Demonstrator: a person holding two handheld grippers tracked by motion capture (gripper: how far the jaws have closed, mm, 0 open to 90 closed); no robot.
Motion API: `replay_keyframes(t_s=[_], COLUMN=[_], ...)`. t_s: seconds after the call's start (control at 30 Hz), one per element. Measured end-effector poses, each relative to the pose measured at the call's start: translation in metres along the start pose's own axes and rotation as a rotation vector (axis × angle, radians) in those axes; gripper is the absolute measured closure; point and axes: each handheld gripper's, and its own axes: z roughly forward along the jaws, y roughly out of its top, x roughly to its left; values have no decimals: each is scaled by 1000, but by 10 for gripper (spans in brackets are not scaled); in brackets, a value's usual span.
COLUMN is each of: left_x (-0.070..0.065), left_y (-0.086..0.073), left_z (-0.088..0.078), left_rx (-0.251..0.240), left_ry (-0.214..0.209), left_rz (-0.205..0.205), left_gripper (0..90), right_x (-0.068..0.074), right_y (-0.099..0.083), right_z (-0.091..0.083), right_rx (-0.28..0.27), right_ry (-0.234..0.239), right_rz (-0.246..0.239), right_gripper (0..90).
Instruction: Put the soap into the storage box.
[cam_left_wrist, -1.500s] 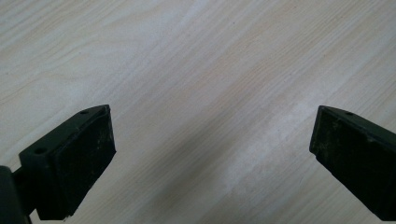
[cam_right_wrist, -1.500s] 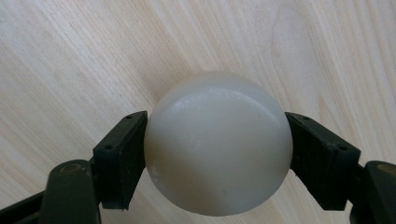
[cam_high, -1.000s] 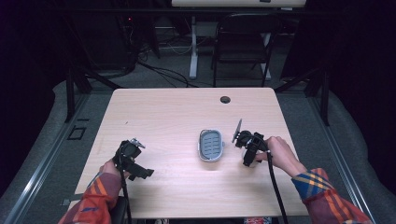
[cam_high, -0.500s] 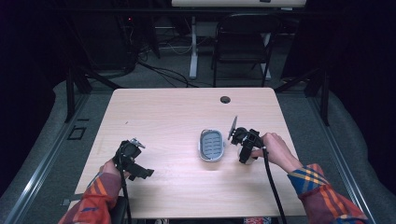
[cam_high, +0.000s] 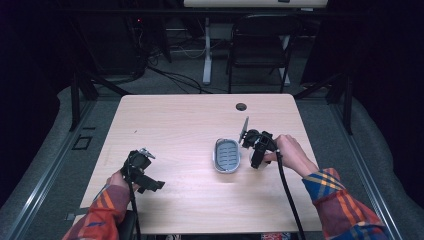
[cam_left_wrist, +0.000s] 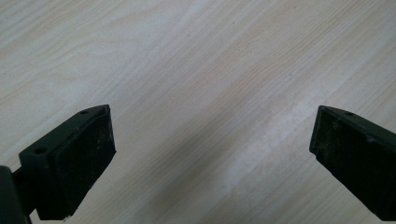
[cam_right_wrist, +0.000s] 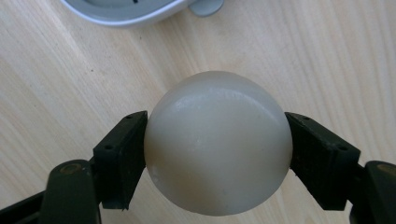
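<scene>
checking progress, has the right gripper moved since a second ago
Yes. The right gripper, shut on the white ball, has shifted left, closer to the grey dish in the high view.

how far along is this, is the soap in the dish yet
Done: the right gripper has its pads pressed on the pale rounded soap. In hand: the soap hangs over the table, right beside the grey dish. Left: the dish looks unfilled, so the soap likely goes in next. The left gripper idles open over bare wood.
</scene>
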Motion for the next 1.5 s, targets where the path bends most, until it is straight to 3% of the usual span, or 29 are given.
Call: replay_keyframes(t_s=[1.0,1.5], left_x=[0,0], left_y=[0,0], left_z=[0,0], left_rx=[2,1], left_ry=[-1,-1], left_rz=[8,7], left_gripper=[0,0], right_x=[-8,-1], right_y=[35,60], right_z=[-43,-53], right_rx=[-17,-24], right_ry=[-36,-48], right_rz=[-41,-81], right_gripper=[245,245])
